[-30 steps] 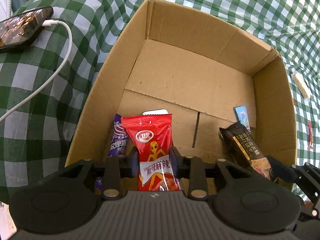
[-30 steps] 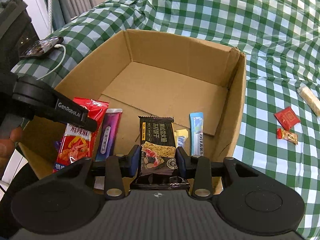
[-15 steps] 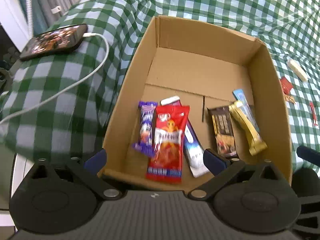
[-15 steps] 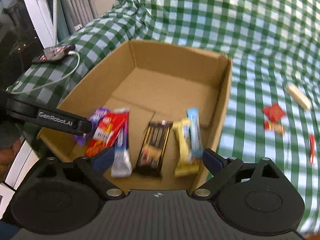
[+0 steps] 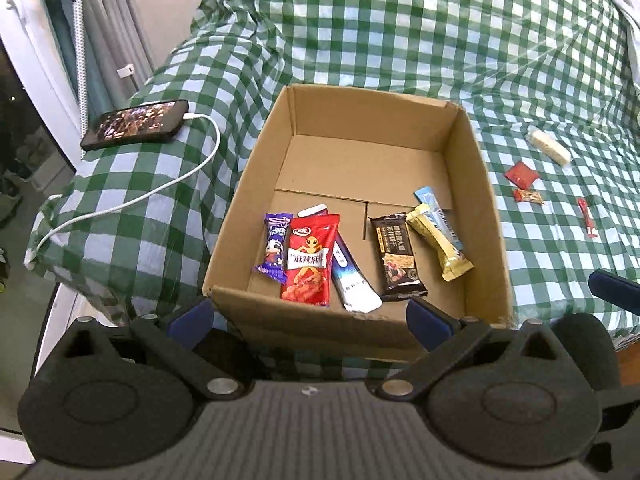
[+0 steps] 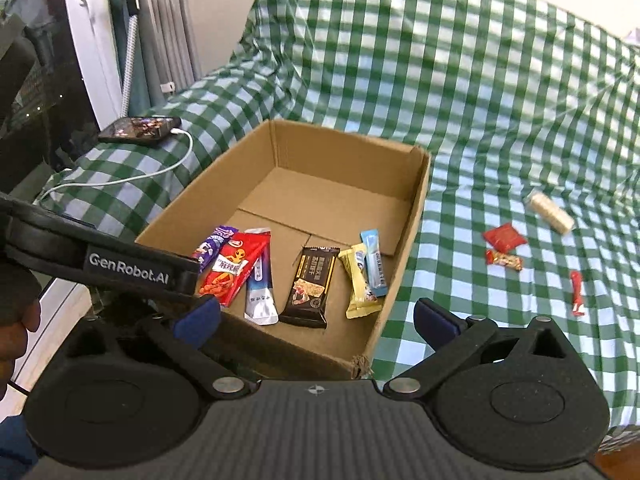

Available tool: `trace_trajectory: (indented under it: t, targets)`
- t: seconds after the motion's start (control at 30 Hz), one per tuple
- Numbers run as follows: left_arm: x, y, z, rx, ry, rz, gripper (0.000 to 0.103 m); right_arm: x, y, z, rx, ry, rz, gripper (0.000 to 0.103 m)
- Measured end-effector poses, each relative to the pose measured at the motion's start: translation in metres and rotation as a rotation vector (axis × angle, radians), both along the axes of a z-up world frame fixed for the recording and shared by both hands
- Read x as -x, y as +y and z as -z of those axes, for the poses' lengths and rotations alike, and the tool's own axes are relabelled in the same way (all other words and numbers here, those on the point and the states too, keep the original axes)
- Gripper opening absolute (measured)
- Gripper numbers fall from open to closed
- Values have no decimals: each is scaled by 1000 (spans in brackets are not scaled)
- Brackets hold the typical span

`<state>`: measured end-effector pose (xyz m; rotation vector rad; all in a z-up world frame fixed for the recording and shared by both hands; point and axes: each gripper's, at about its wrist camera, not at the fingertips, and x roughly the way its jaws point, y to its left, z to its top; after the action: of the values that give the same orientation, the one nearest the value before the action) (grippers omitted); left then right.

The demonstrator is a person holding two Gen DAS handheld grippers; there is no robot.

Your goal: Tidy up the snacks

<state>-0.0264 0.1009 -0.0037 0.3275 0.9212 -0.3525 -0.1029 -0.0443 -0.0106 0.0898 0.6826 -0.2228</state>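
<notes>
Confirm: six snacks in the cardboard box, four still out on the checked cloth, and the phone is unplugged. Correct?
Not quite: the phone is plugged in, a white cable runs from its end, clear in the left wrist view. The rest stands: six snacks in the cardboard box, four out on the checked cloth.

box [image 5: 486, 200] walls upright, far half bare

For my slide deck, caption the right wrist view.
Open right gripper, jaws opening, above a cardboard box holding six snacks; four more lie on the checkered cloth.
</notes>
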Motion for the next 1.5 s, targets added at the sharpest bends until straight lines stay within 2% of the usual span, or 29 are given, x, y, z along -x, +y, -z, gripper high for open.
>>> trace_trajectory:
  t: [0.47,1.13,1.5]
  targets:
    - [32,1,-16,11,-48,19,103,39,7,-11,22,-59,11,102]
    - [30,-1,-14,-15,-36,16,103,42,6,-8,4,-52,10,102]
    - [23,-29,-9,-58,-16,50,103,38,-17,-1,-52,-48,44,102]
